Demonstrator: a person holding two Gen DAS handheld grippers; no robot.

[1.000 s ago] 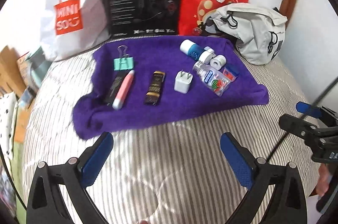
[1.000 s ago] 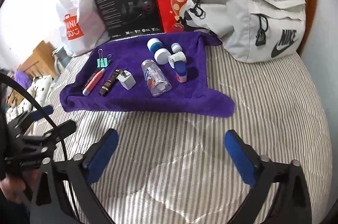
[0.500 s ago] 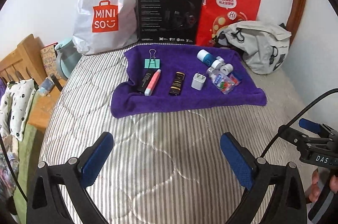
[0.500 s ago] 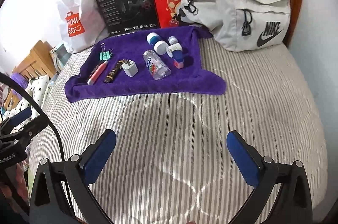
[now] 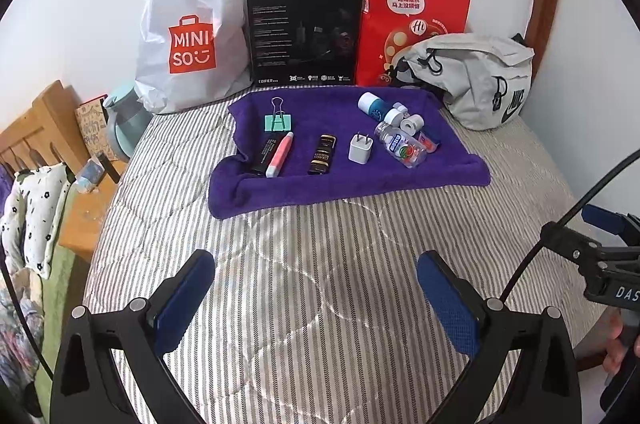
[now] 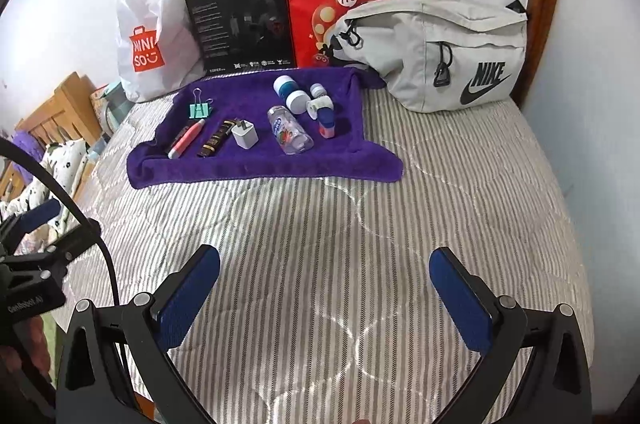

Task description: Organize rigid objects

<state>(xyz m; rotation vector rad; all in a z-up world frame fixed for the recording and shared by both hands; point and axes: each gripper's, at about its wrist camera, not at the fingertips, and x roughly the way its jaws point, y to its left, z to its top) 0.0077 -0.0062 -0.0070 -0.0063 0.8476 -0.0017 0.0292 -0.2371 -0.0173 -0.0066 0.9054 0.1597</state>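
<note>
A purple towel point(image 5: 352, 180) point(image 6: 256, 168) lies on the striped bed with small items on it: a green binder clip point(image 5: 279, 121) point(image 6: 199, 109), a pink pen point(image 5: 280, 154) point(image 6: 186, 139), a black-gold stick point(image 5: 322, 154) point(image 6: 216, 138), a white charger plug point(image 5: 361, 148) point(image 6: 245, 134), a clear bottle point(image 5: 402, 148) point(image 6: 289, 130) and white-capped jars point(image 5: 372, 105) point(image 6: 289, 90). My left gripper point(image 5: 316, 288) hangs open well short of the towel, empty. My right gripper point(image 6: 324, 284) is likewise open and empty, near the bed's front.
Against the wall stand a white Miniso bag point(image 5: 188, 40), a black box point(image 5: 304, 32) and a red paper bag point(image 5: 412, 20). A grey Nike pouch point(image 6: 436, 52) lies right of the towel. A wooden bed frame point(image 5: 36, 128) and a teal jug point(image 5: 120, 120) are at the left.
Both grippers have drawn back from the towel, so it looks smaller and farther. Both stay open and empty; the items have not moved.
</note>
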